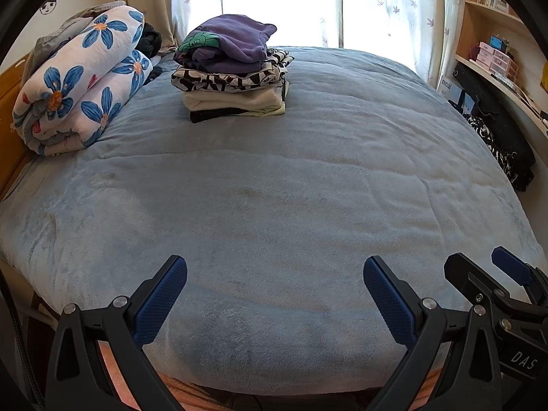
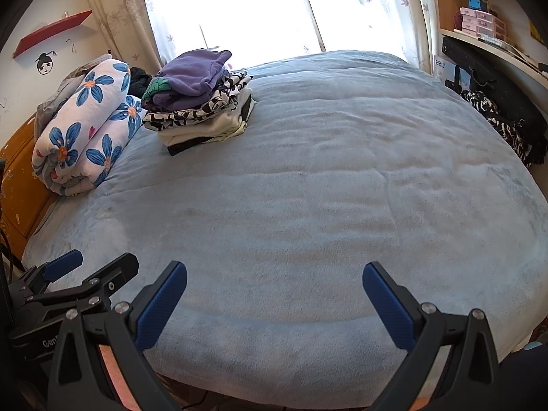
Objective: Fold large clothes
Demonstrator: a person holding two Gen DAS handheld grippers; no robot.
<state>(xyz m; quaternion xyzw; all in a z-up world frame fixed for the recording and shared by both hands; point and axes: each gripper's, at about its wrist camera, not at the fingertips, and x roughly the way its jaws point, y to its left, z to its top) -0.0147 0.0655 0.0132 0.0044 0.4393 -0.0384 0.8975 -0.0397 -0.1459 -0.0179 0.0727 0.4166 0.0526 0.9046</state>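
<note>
left tool (image 1: 275, 296): black frame with blue ribbed pads, hovering over the near edge of the bed, jaws spread wide, gripping nothing; also showing at the near left of the right wrist view (image 2: 92, 267).
right tool (image 2: 275, 299): same black-and-blue build, hanging just beside the left one over the near edge, jaws gaping wide, nothing between them; poking in at the near right of the left wrist view (image 1: 486, 267).
stack of folded clothes (image 1: 236, 68): sitting at the far left of the bed, well apart from both tools; purple fleece garment (image 1: 233, 39) lying on top, black-and-white patterned piece (image 1: 226, 78) under it, cream and black layers at the bottom. Stack also showing in the right wrist view (image 2: 202, 99).
light blue fleece bed cover (image 1: 274, 178): spreading over the whole bed, lying mostly flat with light wrinkles; nothing lying on its near or middle part.
rolled white quilt with blue flowers (image 1: 82, 78): lying at the far left edge, just beside the stack, against the orange wooden headboard (image 1: 8, 102).
sheer curtain (image 1: 390, 7): hanging behind the bed, bright light coming through.
wooden shelves (image 1: 493, 17): standing at the far right, carrying small boxes.
black-and-white cloth (image 1: 496, 150): hanging down at the right of the bed.
</note>
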